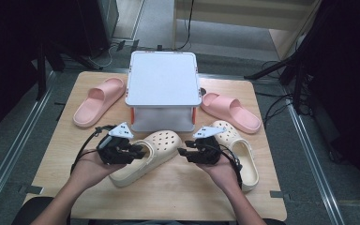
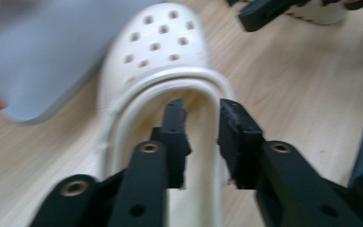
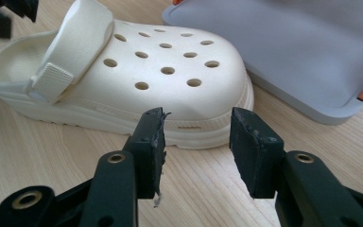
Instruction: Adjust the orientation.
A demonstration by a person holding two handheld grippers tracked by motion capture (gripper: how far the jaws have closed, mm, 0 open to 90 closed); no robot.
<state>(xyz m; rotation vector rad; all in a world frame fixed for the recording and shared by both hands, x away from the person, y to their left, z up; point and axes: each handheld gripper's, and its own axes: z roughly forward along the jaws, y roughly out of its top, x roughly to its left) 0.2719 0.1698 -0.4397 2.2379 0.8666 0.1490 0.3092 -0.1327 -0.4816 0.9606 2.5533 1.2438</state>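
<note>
Two cream clogs with perforated toes.

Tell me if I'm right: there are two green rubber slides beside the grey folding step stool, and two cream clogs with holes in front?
Not quite. The two rubber slides beside the grey folding step stool are pink, not green, as the high view shows. The cream clogs with holes do lie in front.

left clog: cream, toe dotted with round holes
right clog: the same cream
my left gripper: black, grey plate on top
my right gripper: black, grey plate on top
slides: plain pink
stand: pale grey, orange corners
table: light wood grain
</note>
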